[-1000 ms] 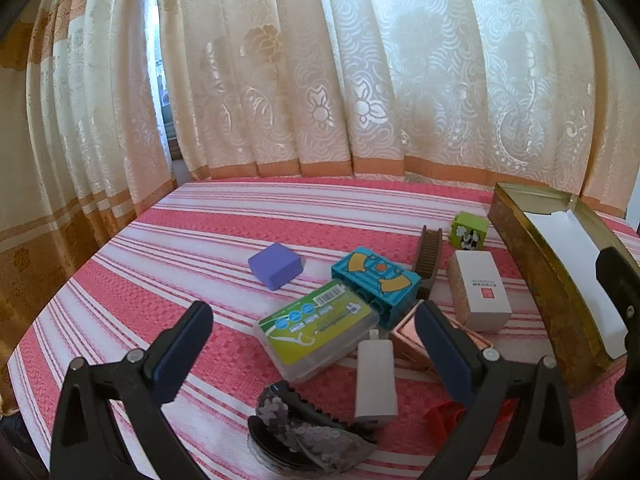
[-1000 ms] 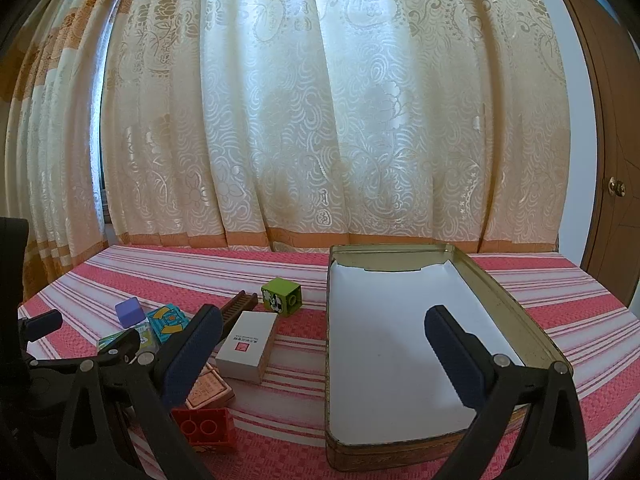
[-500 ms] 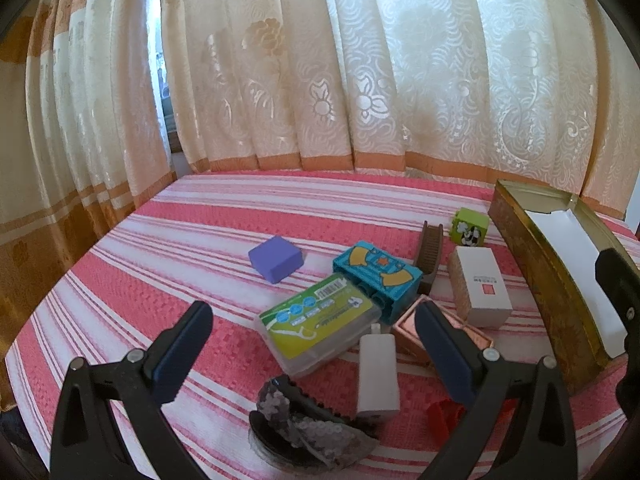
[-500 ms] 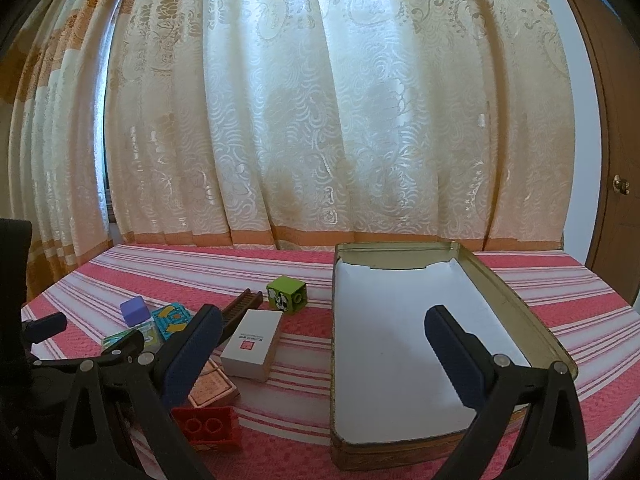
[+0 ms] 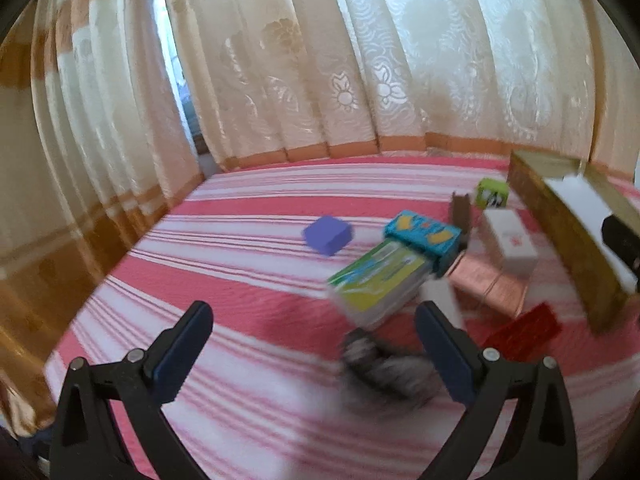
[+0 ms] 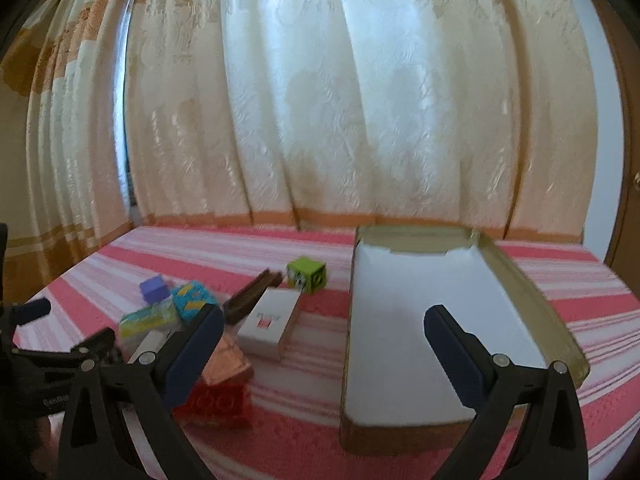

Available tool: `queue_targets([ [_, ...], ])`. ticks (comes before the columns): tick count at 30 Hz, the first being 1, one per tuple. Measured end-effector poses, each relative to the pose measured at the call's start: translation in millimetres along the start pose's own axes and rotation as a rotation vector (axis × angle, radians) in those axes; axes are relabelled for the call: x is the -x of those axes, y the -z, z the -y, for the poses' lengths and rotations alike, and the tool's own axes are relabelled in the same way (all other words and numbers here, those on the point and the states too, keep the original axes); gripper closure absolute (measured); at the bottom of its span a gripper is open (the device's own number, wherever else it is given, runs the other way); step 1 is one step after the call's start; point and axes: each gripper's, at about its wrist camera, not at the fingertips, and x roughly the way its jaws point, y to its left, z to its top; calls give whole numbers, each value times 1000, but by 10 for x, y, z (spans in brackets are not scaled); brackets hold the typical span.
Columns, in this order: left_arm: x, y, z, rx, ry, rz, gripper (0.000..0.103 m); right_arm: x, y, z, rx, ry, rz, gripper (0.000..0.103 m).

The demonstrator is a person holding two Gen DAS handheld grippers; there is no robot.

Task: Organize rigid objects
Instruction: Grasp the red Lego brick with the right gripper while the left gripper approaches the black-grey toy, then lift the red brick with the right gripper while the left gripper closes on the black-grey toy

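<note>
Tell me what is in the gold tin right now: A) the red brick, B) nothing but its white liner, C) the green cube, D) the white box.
B: the right wrist view shows the tin holding only its bare white liner, while the green cube, white box and red brick all sit on the cloth beside it.

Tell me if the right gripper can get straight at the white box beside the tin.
Probably yes. The right gripper is open and empty, and the white box lies uncovered left of the tin, nothing stacked on it; the comb and copper box crowd its sides.
</note>
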Motion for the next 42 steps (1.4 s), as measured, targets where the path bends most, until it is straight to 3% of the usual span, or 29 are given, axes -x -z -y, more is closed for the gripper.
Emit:
queue_targets([
  [4,-56,48,-111,-23,-11,-54,1,-29,17,-100,34,-73,-68,11],
  [8,-126,86,-150,-8,19,-113,1,-218,48,-429,152,-136,-187,16],
  [11,-137,117,-161,-4,35,-122,1,-357,110,-543,149,-217,-320,16],
  [14,-141,109,-148,-11,19,-129,1,-532,197,-588,123,-201,-428,16],
  [17,-120,109,-115,-34,2,-124,1,-614,289,-708,139,-217,-465,16],
  [21,-109,114,-149,-38,-9,-126,3,-686,384,-827,203,-171,-502,16],
  [23,-115,111,-170,-26,4,-137,3,-715,399,-854,206,-158,-495,17],
  [24,-116,109,-173,-26,4,-137,3,-730,385,-830,199,-165,-499,23],
  [25,-116,110,-175,-30,2,-135,3,-718,378,-821,199,-168,-493,37],
  [28,-113,108,-181,-33,-1,-134,4,-605,343,-806,222,-159,-465,37],
  [32,-111,106,-171,-19,11,-142,7,-298,256,-756,243,-162,-342,37],
  [40,-96,99,-57,-17,15,-158,8,134,61,-398,167,-110,-158,37],
  [42,-86,102,-55,-10,30,-165,15,218,45,-328,162,-91,-126,37],
])
